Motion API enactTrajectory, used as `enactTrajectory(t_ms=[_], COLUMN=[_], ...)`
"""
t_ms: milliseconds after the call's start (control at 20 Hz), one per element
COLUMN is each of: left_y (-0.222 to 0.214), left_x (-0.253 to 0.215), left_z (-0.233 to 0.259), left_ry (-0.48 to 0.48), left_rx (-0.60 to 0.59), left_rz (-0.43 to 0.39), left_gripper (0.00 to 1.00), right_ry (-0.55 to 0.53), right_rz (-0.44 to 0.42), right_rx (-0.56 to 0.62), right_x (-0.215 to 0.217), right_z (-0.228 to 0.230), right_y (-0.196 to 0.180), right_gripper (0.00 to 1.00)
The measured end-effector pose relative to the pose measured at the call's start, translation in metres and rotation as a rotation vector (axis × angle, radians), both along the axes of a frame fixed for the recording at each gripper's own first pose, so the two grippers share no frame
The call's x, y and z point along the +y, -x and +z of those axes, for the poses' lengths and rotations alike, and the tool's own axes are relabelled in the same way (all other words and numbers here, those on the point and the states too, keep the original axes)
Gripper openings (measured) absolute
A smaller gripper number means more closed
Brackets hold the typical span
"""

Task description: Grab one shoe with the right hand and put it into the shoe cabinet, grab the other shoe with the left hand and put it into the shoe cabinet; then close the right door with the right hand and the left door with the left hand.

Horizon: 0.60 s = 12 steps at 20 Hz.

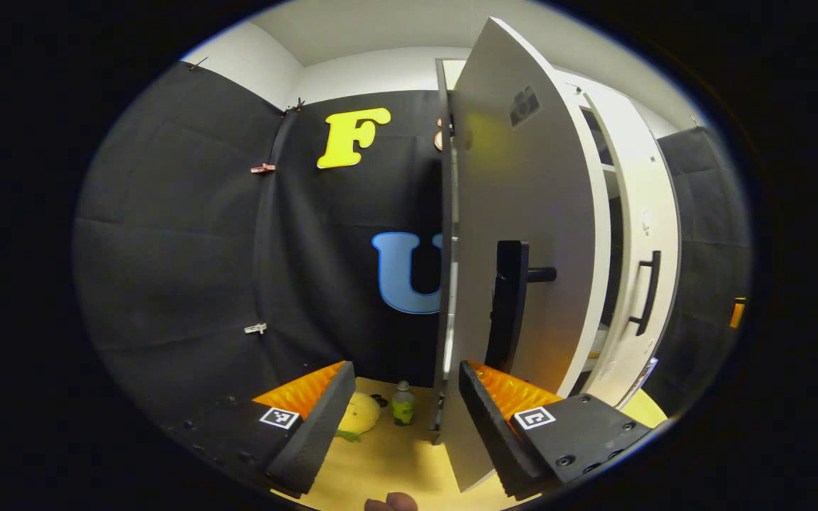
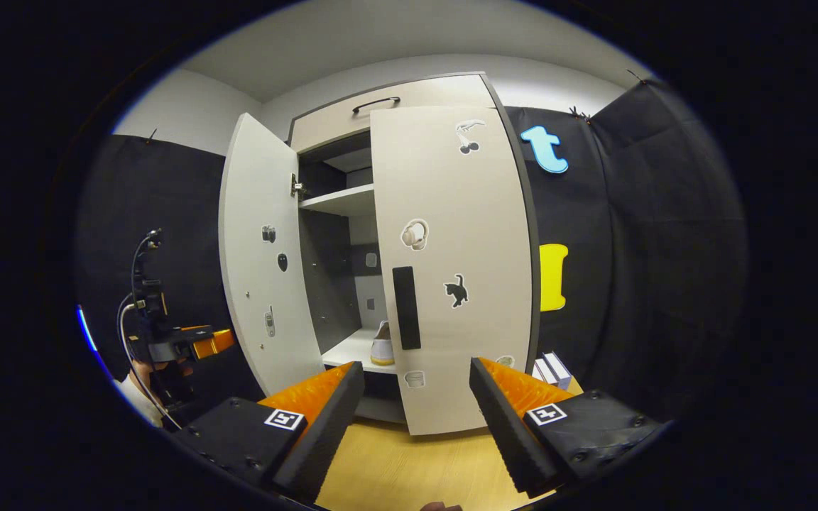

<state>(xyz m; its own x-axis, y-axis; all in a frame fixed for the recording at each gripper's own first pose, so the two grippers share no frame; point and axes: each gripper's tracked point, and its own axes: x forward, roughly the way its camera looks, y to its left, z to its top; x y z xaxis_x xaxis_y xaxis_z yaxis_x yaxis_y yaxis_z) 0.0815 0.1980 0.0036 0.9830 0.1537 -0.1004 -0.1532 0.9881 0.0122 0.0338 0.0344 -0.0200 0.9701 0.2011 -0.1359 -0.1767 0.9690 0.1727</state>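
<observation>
**Smooth panels, matt cloth in the booth**

The shoe cabinet (image 2: pixel 451 234) shows smooth, faintly sheened laminate-like panels, its left door (image 1: pixel 522 234) catching soft light beside a matt handle (image 1: pixel 508 305). The floor (image 2: pixel 409 468) looks like pale wood with visible grain. The booth's wall (image 1: pixel 189 248) is matt cloth (creased in places).

Most of 1 shoe (image 2: pixel 382 345) hidden behind the right door (image 2: pixel 451 270); yellow floor object (image 1: pixel 357 414) behind fingers (image 1: pixel 309 426).
</observation>
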Motion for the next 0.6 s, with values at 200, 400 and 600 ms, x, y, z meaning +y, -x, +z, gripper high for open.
enactTrajectory(t_ms=[200, 400, 600], left_y=[-0.015, -0.032, -0.027], left_x=[-0.039, -0.093, -0.129], left_z=[0.000, -0.007, 0.000], left_ry=[0.009, 0.048, 0.002], left_rx=[-0.017, -0.005, -0.021], left_rz=[-0.034, -0.126, -0.161], left_gripper=[0.94, 0.95, 0.93], right_ry=[0.003, 0.002, 0.007], right_rz=[-0.020, -0.041, -0.056], right_rx=[0.007, 0.006, 0.007], right_x=[-0.022, -0.043, -0.057], right_z=[0.002, 0.003, 0.003], right_y=[0.001, 0.001, 0.001], right_gripper=[0.98, 0.97, 0.98])
